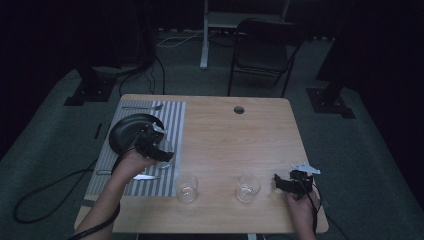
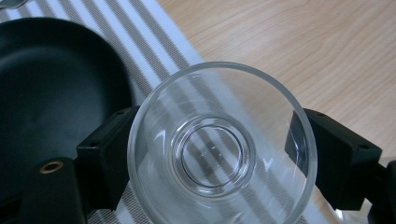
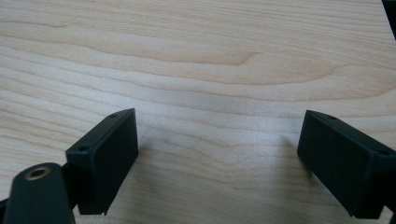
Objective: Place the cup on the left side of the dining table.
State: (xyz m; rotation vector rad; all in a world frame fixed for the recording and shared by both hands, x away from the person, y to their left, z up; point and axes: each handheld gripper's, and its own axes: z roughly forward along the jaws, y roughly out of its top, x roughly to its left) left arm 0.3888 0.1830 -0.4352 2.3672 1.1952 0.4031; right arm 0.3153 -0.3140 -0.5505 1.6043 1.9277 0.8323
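Glass catches what little light there is — from the high view, the left gripper [image 1: 159,150] holds a clear glass [image 1: 164,152] over the right edge of the striped placemat [image 1: 172,117], just beside the black plate [image 1: 122,131]. A knife [image 1: 145,177] lies on the mat near the person's left hand [image 1: 134,162], and a fork [image 1: 142,107] at the mat's far end. Two more glasses stand on the wooden table [image 1: 225,135], one at the mat's near corner [image 1: 187,188] and one further right [image 1: 248,188]. The right gripper [image 1: 280,183] rests low near the table's right front, well apart from them.

Along the left gripper view, the jaws pinch the glass [image 2: 219,144] by its sides; I look straight down its mouth to the stripes [image 2: 154,37] beneath, the plate [image 2: 51,84] dark at the left.

Over in the right gripper view, the jaws stand spread wide — nothing but bare wood [image 3: 210,60] between them.
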